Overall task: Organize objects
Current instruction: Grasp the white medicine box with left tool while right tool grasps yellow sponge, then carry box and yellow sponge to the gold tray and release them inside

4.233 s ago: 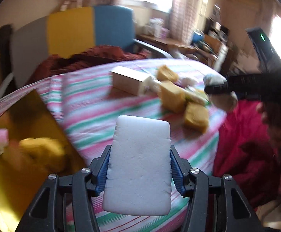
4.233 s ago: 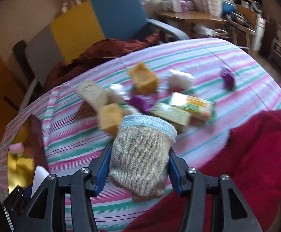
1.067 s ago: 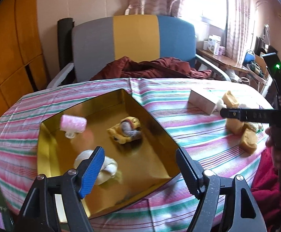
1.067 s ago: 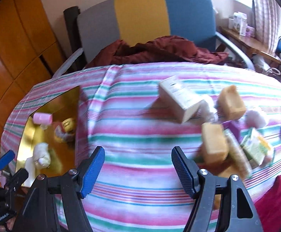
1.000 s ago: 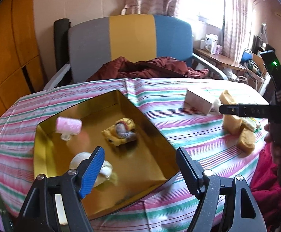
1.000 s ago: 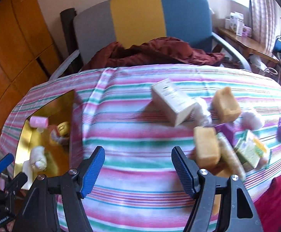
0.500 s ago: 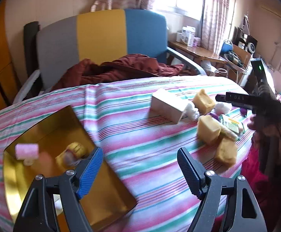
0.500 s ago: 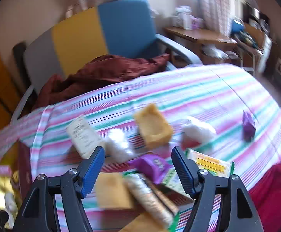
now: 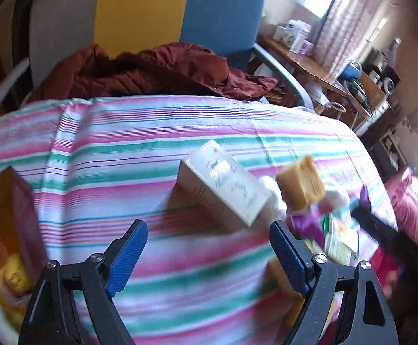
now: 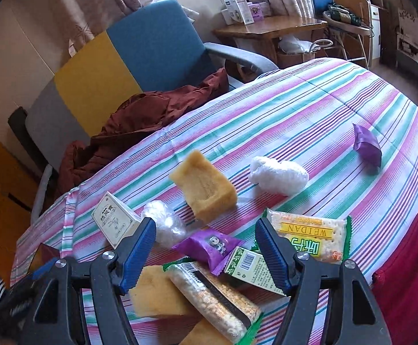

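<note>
Since approx 4 s ago both tongs have let go: the white pad once in the left gripper (image 9: 206, 254) and the knit sock once in the right gripper (image 10: 204, 245) are gone from them. Both now wide open, holding nothing, touching nothing.

The pile to sort sits toward the table's right edge on the striped cloth (image 10: 309, 115). Right view: purple snack pouch (image 10: 210, 245) lies between the right tongs' blue pads; under it a green barcode packet (image 10: 245, 264) and a long grain-bar packet (image 10: 213, 289). Yellow sponge block (image 10: 157, 297) at lower left, WEIDAN cracker pack (image 10: 314, 238) just right. Farther in: tan sponge (image 10: 204, 185), clear wrap ball (image 10: 164, 222), cream box (image 10: 114, 222), white wad (image 10: 279, 175); a second purple pouch (image 10: 367, 145) well apart near far right edge.

Left view, blurred: cream box (image 9: 223, 191) ahead of the tongs, gold tray (image 9: 10, 230) at left edge w/ a yellow toy (image 9: 15, 277) inside. Chair (image 9: 140, 14) w/ maroon jacket (image 9: 151, 72) beyond the far edge.
</note>
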### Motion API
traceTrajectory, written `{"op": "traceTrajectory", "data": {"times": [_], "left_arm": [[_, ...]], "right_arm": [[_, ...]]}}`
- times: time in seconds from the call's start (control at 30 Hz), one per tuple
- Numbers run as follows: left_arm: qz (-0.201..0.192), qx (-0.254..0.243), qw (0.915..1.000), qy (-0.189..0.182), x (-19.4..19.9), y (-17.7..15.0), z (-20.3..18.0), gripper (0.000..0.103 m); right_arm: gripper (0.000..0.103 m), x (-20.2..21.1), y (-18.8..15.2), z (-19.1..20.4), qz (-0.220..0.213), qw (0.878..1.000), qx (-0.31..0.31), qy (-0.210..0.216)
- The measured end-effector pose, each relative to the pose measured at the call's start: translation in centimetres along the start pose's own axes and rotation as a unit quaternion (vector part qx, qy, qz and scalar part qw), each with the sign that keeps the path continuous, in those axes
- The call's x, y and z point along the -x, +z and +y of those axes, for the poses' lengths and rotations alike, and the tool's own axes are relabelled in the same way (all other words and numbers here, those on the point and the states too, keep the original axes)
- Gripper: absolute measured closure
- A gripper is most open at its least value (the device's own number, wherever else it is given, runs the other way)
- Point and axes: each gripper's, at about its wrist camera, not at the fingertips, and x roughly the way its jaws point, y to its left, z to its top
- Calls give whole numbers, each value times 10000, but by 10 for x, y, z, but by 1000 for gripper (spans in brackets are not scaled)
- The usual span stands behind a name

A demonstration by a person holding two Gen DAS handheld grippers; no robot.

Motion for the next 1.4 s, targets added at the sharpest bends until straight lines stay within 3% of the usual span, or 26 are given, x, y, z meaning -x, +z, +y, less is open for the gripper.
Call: {"op": "traceTrajectory", "data": {"times": [0.27, 0.5, 0.53, 0.6, 0.73, 0.83, 0.93, 1.03, 1.07, 1.13, 1.2, 1.4], "left_arm": [[366, 658, 9972, -37, -54, 42, -6, 11], [538, 841, 9946, 283, -88, 59, -10, 11], [595, 848, 9941, 333, -93, 59, -9, 11], [688, 773, 9941, 322, -99, 54, -7, 23], [442, 687, 9966, 95, -88, 41, 6, 36], [349, 708, 9969, -13, -70, 31, 18, 45], [285, 682, 9973, -33, -54, 24, 25, 48], [215, 466, 9986, 112, -45, 15, 28, 48], [209, 424, 9988, 118, -43, 11, 27, 48], [190, 393, 9990, 97, -37, 5, 28, 48], [102, 308, 9995, 33, -26, -2, 26, 49], [-170, 171, 9997, -107, 15, -23, 26, 48]], "right_arm": [[30, -4, 1, 1, 127, 9997, -55, 203], [30, -10, -1, 6, 230, 9994, 52, 246], [30, -11, -1, 6, 238, 9994, 79, 234], [30, -12, -2, 6, 259, 9994, 125, 200], [30, -13, -3, 9, 299, 9988, 273, 278], [30, -15, -7, 24, 397, 9955, 628, 586], [31, -18, -15, 44, 552, 9891, 1122, 784], [32, -28, -30, 63, 824, 9797, 1683, 712], [36, -34, -36, 70, 941, 9755, 1901, 589], [54, -45, -51, 80, 1126, 9645, 2383, 179], [68, -47, -59, 85, 1103, 9578, 2654, 70], [69, -38, -50, 74, 839, 9652, 2471, 159]]}}
